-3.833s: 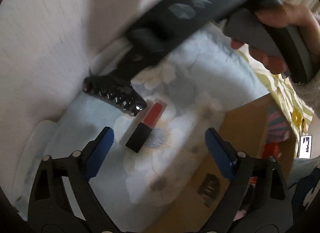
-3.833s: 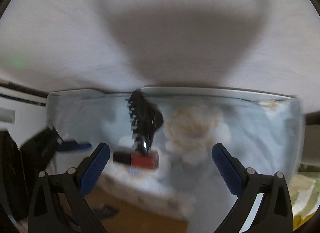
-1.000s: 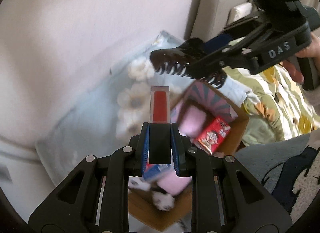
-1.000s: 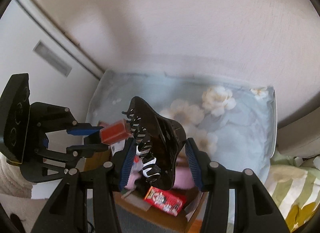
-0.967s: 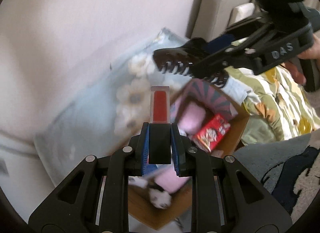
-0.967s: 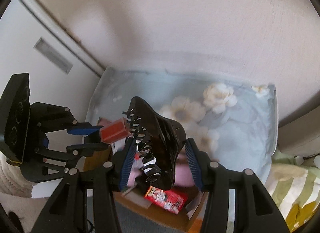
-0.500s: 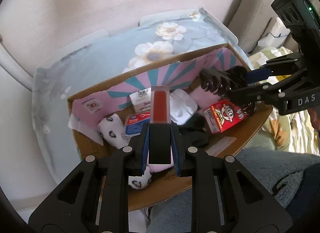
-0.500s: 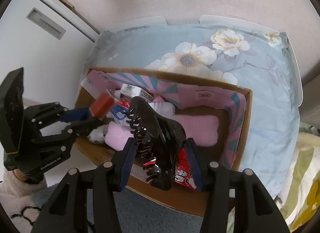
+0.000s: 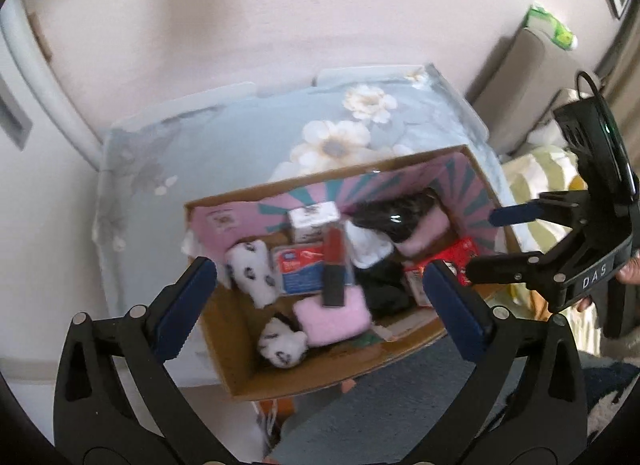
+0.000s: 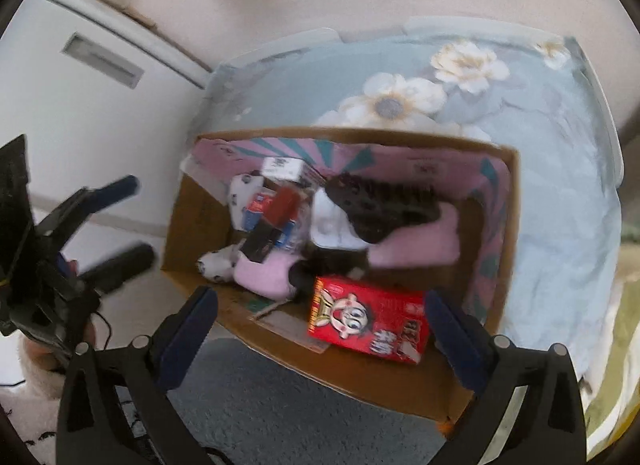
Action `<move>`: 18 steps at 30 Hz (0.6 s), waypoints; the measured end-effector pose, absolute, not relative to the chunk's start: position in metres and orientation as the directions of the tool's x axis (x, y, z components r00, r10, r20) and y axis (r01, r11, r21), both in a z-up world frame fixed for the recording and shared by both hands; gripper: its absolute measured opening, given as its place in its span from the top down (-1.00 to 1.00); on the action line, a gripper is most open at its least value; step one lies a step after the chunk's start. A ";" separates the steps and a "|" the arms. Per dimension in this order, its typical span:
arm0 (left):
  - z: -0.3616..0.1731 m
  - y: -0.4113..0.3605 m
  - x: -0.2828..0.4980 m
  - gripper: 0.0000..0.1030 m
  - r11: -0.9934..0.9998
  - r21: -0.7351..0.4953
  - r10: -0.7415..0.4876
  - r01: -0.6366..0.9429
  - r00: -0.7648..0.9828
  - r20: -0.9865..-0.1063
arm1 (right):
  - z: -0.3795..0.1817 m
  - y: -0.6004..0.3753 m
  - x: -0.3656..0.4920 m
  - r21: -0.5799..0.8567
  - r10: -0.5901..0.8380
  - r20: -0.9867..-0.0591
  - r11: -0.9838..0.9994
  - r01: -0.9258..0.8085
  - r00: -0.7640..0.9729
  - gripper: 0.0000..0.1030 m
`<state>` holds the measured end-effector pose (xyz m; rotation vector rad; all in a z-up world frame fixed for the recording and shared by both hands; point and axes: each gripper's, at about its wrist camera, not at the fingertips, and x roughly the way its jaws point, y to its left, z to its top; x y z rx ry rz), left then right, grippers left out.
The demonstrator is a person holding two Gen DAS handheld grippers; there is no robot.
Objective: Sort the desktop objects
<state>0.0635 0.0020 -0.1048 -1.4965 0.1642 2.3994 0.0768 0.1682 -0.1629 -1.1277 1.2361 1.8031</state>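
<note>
Both tongs were opening over the cardboard box (image 9: 224, 345), nothing between the pads of either. Half a second earlier the left tongs (image 9: 320, 301) had clamped the red lipstick (image 9: 334, 265) and the right tongs (image 10: 320, 325) the black claw hair clip (image 10: 380, 205); now both items had dropped free.

Near edge of the box, right wrist view: red snack carton (image 10: 366, 325) lay just inside the front wall. Behind it were a pink fuzzy item (image 10: 264, 275) and a white spotted soft piece (image 10: 218, 265).

Mid box: the lipstick lay tilted, black base toward the camera, across the blue-and-white packet (image 9: 298, 269) and touching the pink item. It looked blurred, likely still settling. The hair clip rested further back, on a second pink fuzzy piece (image 10: 420, 245) and beside a white item (image 10: 332, 225), near the pink striped inner wall (image 10: 400, 157).

Far: the box sat at the front edge of the surface with the blue floral cloth (image 9: 224, 137), and no loose objects showed on the cloth behind it.

Judgement: these two items were sorted into the box. With the visible cloth bare, the task looked close to done or done; what lay outside the views can't be told.
</note>
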 end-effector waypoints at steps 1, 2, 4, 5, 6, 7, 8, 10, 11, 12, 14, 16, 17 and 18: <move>-0.107 0.002 0.062 -1.00 -0.950 -0.051 0.181 -0.309 -0.409 -0.894 | -0.163 0.167 0.077 0.345 0.063 -0.921 -0.331 -0.878 -0.385 -0.99; -0.108 0.002 0.061 -1.00 -0.953 -0.046 0.174 -0.301 -0.413 -0.894 | -0.163 0.166 0.077 0.338 0.066 -0.923 -0.332 -0.881 -0.379 -0.99; -0.111 0.000 0.059 -1.00 -0.959 -0.043 0.164 -0.280 -0.425 -0.890 | -0.161 0.165 0.076 0.332 0.076 -0.924 -0.333 -0.883 -0.376 -0.99; -0.112 -0.001 0.058 -1.00 -0.963 -0.039 0.157 -0.266 -0.438 -0.885 | -0.159 0.165 0.076 0.328 0.083 -0.924 -0.334 -0.884 -0.374 -0.99; -0.111 -0.002 0.057 -1.00 -0.966 -0.037 0.152 -0.258 -0.444 -0.883 | -0.158 0.165 0.076 0.320 0.093 -0.925 -0.334 -0.887 -0.369 -0.99; -0.107 -0.003 0.058 -1.00 -0.968 -0.032 0.146 -0.250 -0.450 -0.881 | -0.155 0.164 0.076 0.307 0.110 -0.926 -0.334 -0.891 -0.360 -0.99; -0.101 -0.004 0.057 -1.00 -0.971 -0.022 0.133 -0.239 -0.458 -0.879 | -0.152 0.165 0.076 0.292 0.126 -0.929 -0.331 -0.897 -0.348 -0.99; -0.091 -0.006 0.055 -1.00 -0.974 -0.020 0.125 -0.224 -0.462 -0.878 | -0.146 0.166 0.078 0.241 0.158 -0.941 -0.313 -0.918 -0.301 -0.99; -0.082 -0.008 0.052 -1.00 -0.976 -0.029 0.130 -0.216 -0.470 -0.873 | -0.140 0.168 0.079 0.217 0.176 -0.944 -0.309 -0.926 -0.280 -0.99; -0.072 -0.009 0.052 -1.00 -0.977 -0.033 0.133 -0.213 -0.477 -0.869 | -0.135 0.170 0.080 0.199 0.192 -0.945 -0.306 -0.931 -0.265 -0.99; -0.043 -0.014 0.046 -1.00 -0.982 -0.020 0.117 -0.185 -0.527 -0.842 | -0.116 0.175 0.082 0.138 0.251 -0.944 -0.289 -0.947 -0.214 -0.99; -0.018 -0.017 0.043 -1.00 -0.990 0.004 0.081 -0.144 -0.579 -0.811 | -0.095 0.179 0.083 0.110 0.304 -0.933 -0.268 -0.957 -0.192 -0.99; -0.009 -0.018 0.042 -1.00 -0.992 0.017 0.061 -0.124 -0.598 -0.799 | -0.083 0.180 0.084 0.103 0.331 -0.925 -0.254 -0.962 -0.187 -0.99; 0.001 -0.018 0.041 -1.00 -0.994 0.031 0.039 -0.103 -0.615 -0.787 | -0.073 0.181 0.085 0.099 0.354 -0.917 -0.242 -0.965 -0.183 -0.99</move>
